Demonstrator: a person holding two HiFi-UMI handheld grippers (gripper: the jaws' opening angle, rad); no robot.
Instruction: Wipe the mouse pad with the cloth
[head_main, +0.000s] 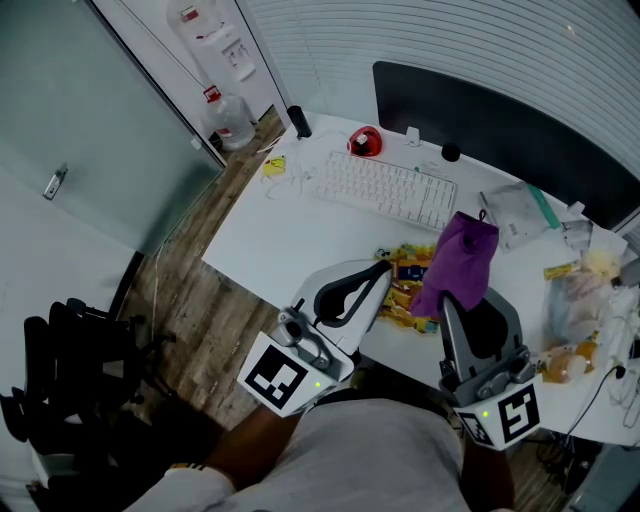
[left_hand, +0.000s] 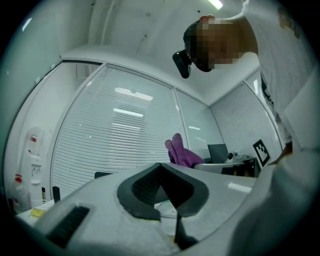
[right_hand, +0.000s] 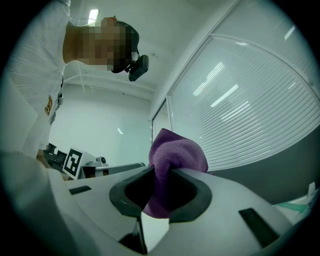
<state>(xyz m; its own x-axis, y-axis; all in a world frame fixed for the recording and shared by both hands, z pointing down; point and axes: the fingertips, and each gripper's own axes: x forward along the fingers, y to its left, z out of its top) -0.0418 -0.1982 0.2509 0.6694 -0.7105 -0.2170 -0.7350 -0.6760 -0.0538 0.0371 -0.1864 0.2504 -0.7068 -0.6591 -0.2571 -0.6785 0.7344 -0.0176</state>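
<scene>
While the right gripper (head_main: 450, 308) has its jaws clamped on a fuzzy purple cloth (head_main: 460, 255), bunched into a soft, lobed wad, the left gripper (head_main: 385, 268) has its jaws pressed together on nothing. Both sit just nearer than the flat white keyboard (head_main: 385, 188), as does the yellow printed mouse pad (head_main: 402, 300) on the smooth white desk (head_main: 270, 240).

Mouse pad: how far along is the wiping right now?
Done: the purple cloth is picked up, clamped in the right hand-held gripper. In hand: it is held raised above the patterned mouse pad, apparently not touching it. To do: the wiping itself; no stroke shows. The left hand-held gripper is shut and empty.
</scene>
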